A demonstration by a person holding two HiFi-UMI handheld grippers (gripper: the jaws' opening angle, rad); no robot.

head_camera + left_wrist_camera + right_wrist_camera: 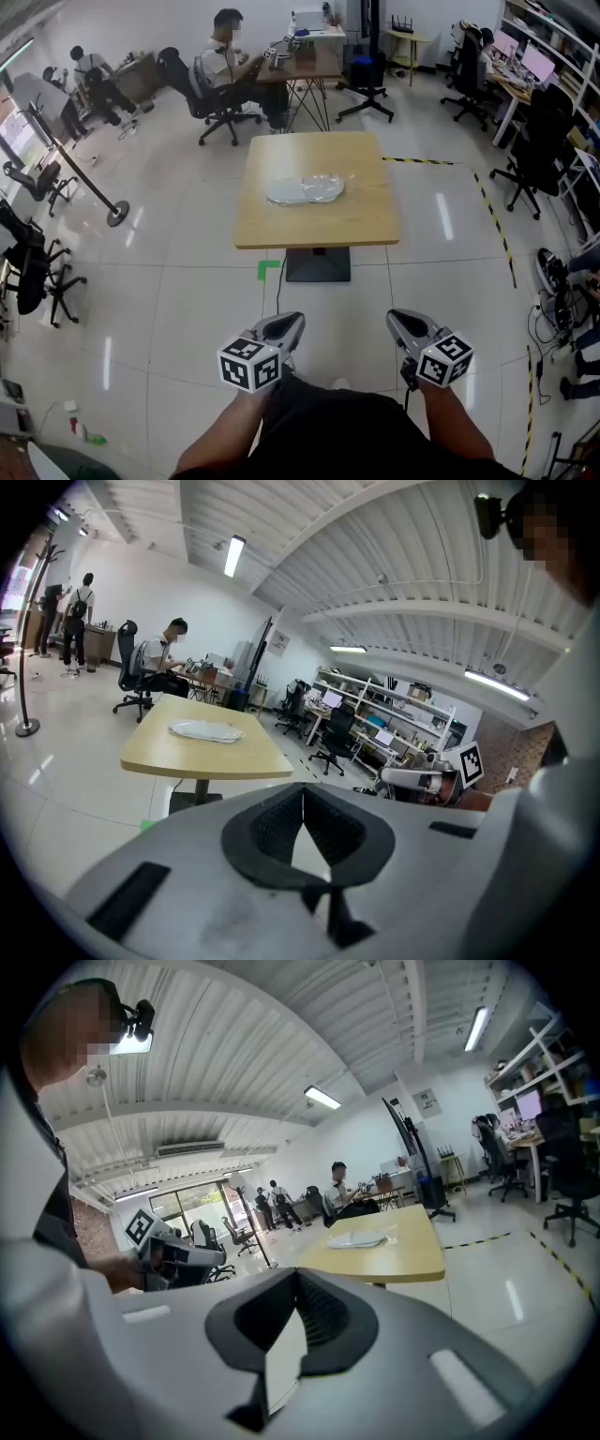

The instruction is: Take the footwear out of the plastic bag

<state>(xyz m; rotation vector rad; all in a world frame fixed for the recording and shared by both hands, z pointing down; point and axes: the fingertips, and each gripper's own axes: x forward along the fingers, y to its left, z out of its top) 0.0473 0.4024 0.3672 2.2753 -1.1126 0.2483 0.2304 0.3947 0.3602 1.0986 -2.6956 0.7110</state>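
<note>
Hovering short of the surface (314, 225), the left tongs (289, 325) and right tongs (399, 322) are both fully closed on nothing, well apart from the plastic bag (306, 189) lying there.

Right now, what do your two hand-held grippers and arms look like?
The left hand-held gripper and right hand-held gripper are grey rounded shells with dark ribbed jaw pads. Each carries a white cube printed with black square markers. The forearms are unsleeved; the person wears dark clothing.
</note>
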